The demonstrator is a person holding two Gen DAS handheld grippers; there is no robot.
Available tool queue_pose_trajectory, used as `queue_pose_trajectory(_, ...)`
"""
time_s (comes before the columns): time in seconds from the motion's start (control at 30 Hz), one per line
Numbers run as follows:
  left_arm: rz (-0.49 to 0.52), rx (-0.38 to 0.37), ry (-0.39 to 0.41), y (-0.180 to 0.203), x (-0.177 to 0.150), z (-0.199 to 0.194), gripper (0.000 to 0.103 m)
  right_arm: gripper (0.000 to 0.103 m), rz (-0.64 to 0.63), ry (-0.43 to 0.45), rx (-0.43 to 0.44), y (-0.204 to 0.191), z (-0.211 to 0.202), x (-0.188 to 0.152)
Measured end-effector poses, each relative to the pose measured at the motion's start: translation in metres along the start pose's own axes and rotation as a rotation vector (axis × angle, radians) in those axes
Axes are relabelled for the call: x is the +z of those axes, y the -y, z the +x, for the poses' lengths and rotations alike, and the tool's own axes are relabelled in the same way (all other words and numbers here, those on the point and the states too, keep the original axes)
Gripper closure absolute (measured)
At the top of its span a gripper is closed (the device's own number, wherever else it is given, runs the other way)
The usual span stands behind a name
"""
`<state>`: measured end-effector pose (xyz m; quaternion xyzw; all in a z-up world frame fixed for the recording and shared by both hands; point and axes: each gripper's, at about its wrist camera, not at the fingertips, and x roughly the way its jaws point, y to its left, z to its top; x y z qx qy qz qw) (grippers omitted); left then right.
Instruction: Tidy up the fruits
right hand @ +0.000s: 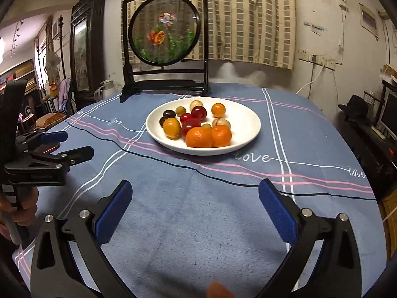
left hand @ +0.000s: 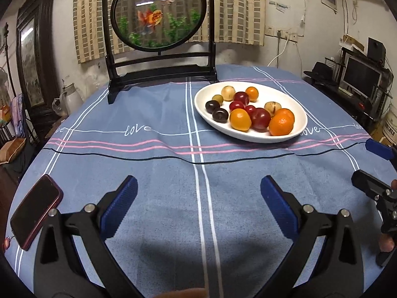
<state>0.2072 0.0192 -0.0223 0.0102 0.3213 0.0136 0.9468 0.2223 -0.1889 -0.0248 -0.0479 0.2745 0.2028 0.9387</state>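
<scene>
Left tool (left hand: pixel 198 196): fingers spread wide, nothing between them, hovering over bare cloth at the near edge of the table (left hand: pixel 153 173). Right tool (right hand: pixel 196 196): likewise spread and empty, also at the near edge.

Fruits (left hand: pixel 250 111) all sit heaped in the white plate (left hand: pixel 295 109), toward the far-right part of the table, just in front of the fish screen (left hand: pixel 158 34).

Risks, as judged:
- Fruits are round and touch one another; closing on one may nudge its neighbours, and a small one could roll over the shallow rim onto the cloth and toward the table's edge.
- Tangerines (right hand: pixel 208 136) at the near rim block a straight reach to the dark plums (right hand: pixel 168 114) behind.
- Hard squeeze may bruise soft fruit.
- Phone (left hand: pixel 34 211) lies at the near-left edge, partly overhanging it seems; a left-tool sweep could knock it off.
- Screen stands close behind the plate; overreach could strike it.

Open room: broad bare cloth between plate and near edge, and left of the plate.
</scene>
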Motion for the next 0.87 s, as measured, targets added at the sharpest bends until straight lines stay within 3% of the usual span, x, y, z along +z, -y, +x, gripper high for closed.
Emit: queue_pose_trajectory(0.87, 0.026, 0.029, 0.019, 0.0042, -0.0019, 0.0004, 0.002, 0.001, 0.027, -0.027, -0.004, 0.0068, 0.006, -0.0016)
